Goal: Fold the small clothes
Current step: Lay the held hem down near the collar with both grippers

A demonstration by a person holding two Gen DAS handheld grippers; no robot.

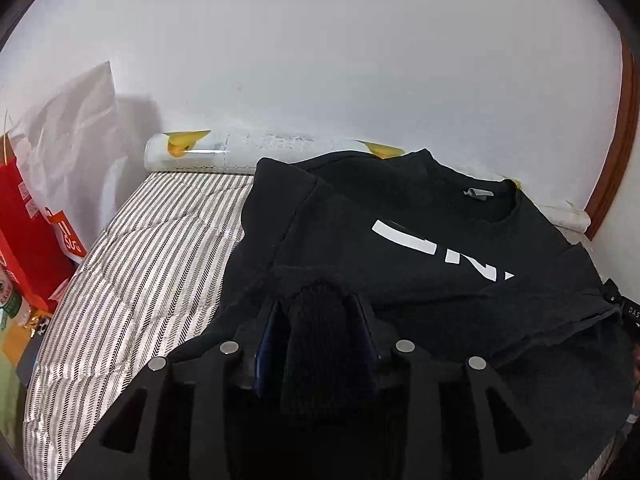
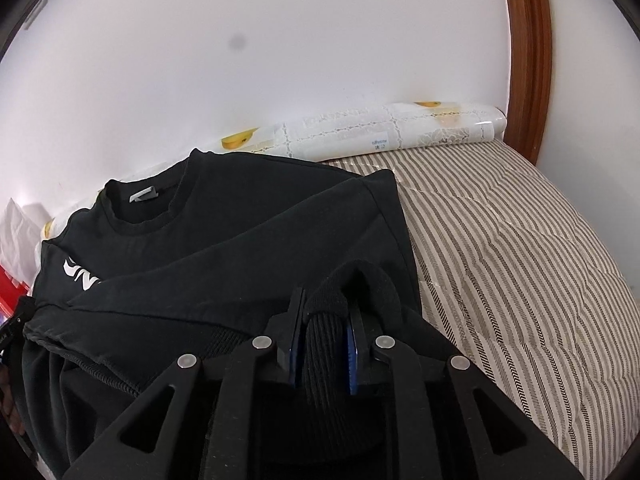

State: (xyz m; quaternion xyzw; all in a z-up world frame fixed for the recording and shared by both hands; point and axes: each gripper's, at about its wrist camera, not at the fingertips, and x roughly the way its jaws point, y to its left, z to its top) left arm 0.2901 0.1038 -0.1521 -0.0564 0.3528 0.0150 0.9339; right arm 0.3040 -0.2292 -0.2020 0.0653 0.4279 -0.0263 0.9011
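Note:
A black sweatshirt (image 1: 400, 216) with white chest letters lies on the striped bed cover, collar toward the wall; it also shows in the right wrist view (image 2: 224, 236). Both sleeves are folded across the front. My left gripper (image 1: 320, 304) is shut on a bunch of the sweatshirt's ribbed hem. My right gripper (image 2: 326, 300) is shut on another bunch of the ribbed hem. The lower body of the sweatshirt is lifted over the folded sleeves. The tip of the other gripper (image 2: 16, 320) peeks in at the left edge.
The striped bed cover (image 1: 152, 256) (image 2: 520, 248) lies to the left and right of the sweatshirt. A roll of patterned film (image 2: 392, 128) lies along the white wall. Red bags (image 1: 28, 232) and a white plastic bag (image 1: 76, 128) stand at the left. A wooden frame (image 2: 528, 40) rises on the right.

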